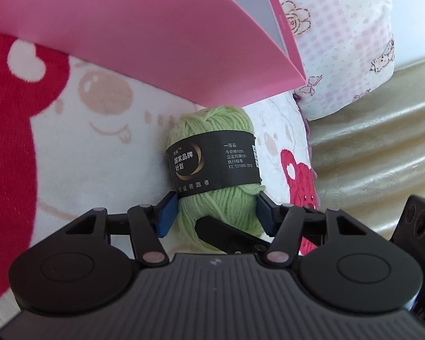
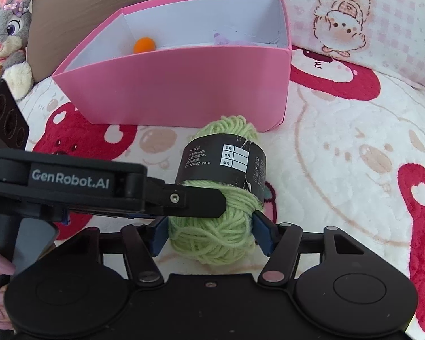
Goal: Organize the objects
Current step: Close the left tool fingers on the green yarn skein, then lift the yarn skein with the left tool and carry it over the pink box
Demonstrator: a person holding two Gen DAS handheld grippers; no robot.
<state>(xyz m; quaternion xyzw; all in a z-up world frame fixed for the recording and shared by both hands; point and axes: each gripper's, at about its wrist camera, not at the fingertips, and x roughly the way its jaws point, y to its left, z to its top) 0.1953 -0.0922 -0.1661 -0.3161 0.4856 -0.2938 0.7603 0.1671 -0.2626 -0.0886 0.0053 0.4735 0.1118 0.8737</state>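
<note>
Both grippers are on one light-green yarn skein with a black paper band [image 2: 223, 187], lying on the bear-print blanket [image 2: 340, 153] just before the open pink cardboard box [image 2: 184, 85]. Left gripper [image 1: 216, 212] and right gripper [image 2: 209, 231] jaws squeeze its near end, probably to lift it in.

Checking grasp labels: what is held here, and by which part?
The green yarn ball, by its near end below the black label; the left gripper and the right gripper both press their fingers against its sides.

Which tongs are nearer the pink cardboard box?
Left, narrowly. Left tongs straddle the green yarn skein just below its label, boxward; right tongs straddle the skein's end farthest from the pink box.
</note>
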